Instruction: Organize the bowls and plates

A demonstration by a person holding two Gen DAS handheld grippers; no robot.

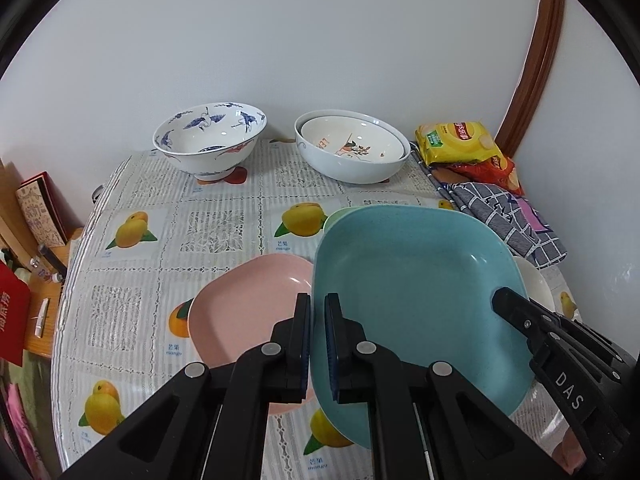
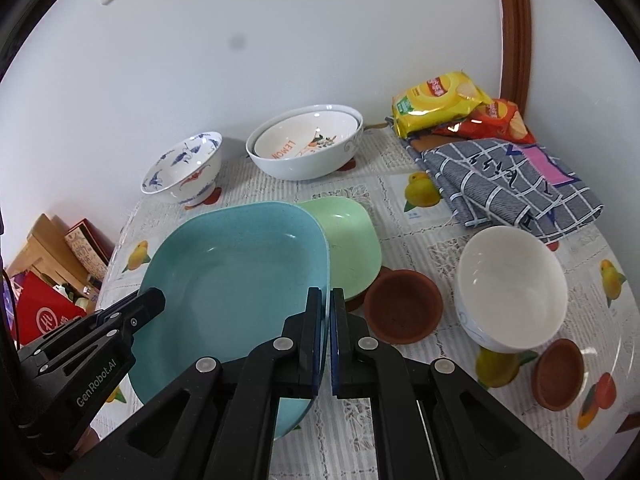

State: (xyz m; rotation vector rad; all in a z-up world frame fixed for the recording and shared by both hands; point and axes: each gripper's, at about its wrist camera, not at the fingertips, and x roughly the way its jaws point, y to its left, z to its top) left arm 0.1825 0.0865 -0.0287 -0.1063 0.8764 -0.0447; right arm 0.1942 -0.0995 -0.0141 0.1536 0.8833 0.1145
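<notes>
Two grippers share one blue plate (image 1: pixel 416 280) over the fruit-print table (image 1: pixel 224 216).

We pinch opposite rims, left gripper (image 1: pixel 317 344) and right gripper (image 2: pixel 326 340) both clamped on it, likely keeping it level above the green plate (image 2: pixel 352 248).

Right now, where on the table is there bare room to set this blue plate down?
Bare cloth lies between the crane bowl and the pink plate. The right is crowded: green plate, clay saucers, white bowl, towel.
</notes>
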